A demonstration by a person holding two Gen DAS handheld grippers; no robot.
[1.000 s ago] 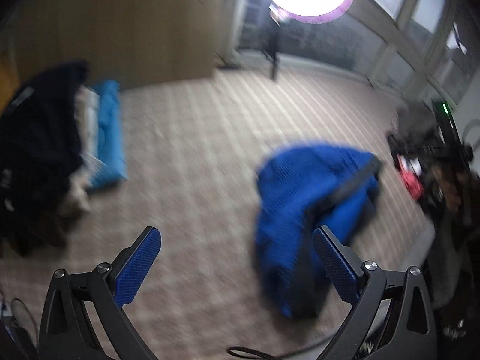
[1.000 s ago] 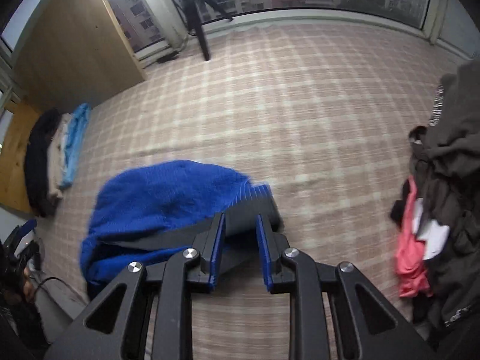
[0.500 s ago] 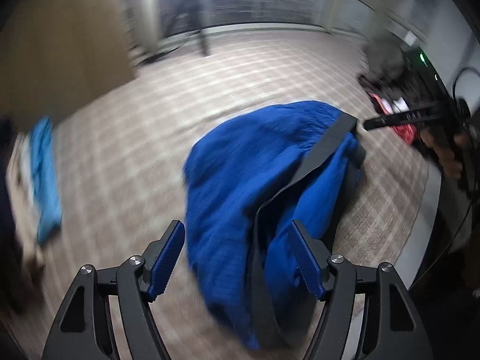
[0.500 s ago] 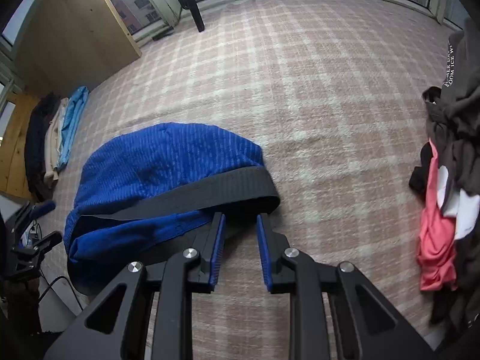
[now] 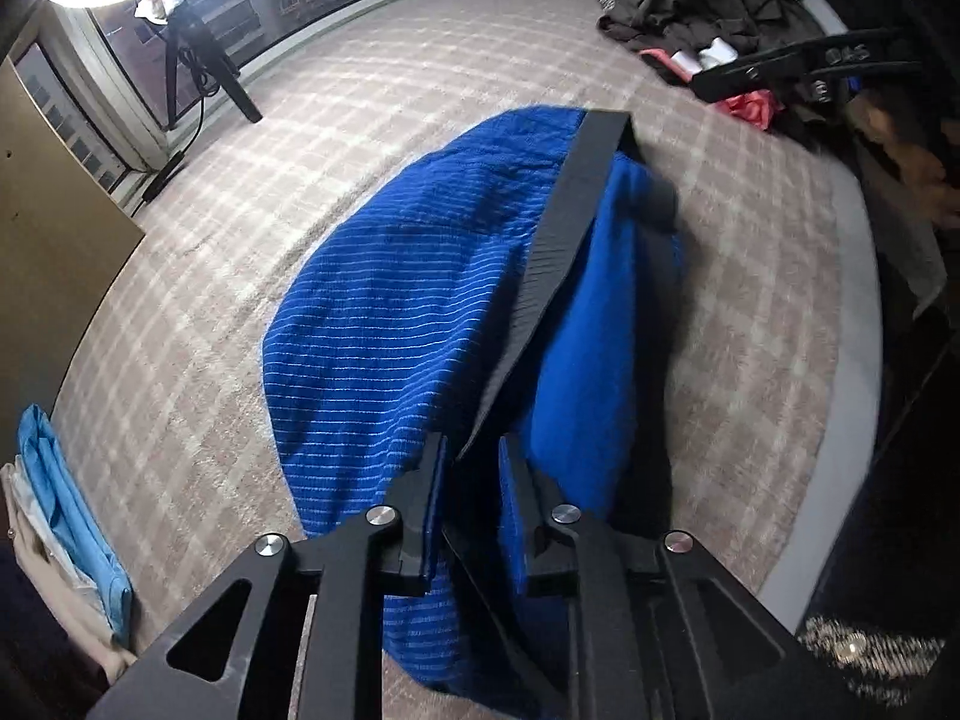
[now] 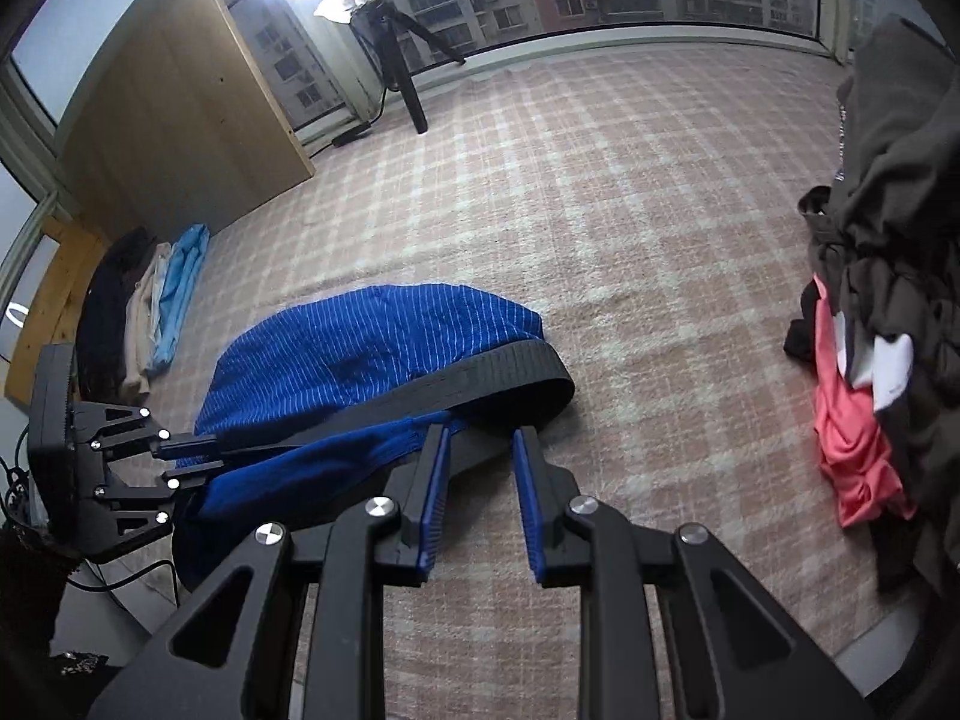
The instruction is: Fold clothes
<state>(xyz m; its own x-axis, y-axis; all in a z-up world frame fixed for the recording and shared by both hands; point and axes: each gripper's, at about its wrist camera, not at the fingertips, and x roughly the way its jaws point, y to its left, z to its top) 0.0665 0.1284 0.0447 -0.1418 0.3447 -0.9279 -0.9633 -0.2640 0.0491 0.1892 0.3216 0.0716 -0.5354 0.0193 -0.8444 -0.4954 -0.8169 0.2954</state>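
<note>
Left wrist view, nearest first: the left gripper has just been closing, and its jaws now stand narrow around the black waistband of the blue striped garment. Fabric sits between the pads; firm contact appears likely but is not certain. In the right wrist view, the right gripper holds its jaws narrow at the other end of the same waistband, which passes behind the fingertips; whether cloth is clamped there cannot be told.

Progress: the garment lies bunched and unfolded on the checked carpet, near its front edge. No fold is yet made in it. Judged from the layout, this piece is at the pick-up and spread stage.

Done: a row of folded items lies at the far left, against the wooden cabinet.

Remaining: a heap of dark and pink clothes lies on the right, well apart from the garment.

Clearance: beyond the garment the carpet is bare up to the window wall. A tripod stands at that far edge, clear of the work area. The front carpet edge is just beside the garment, so spreading should go away from it.
</note>
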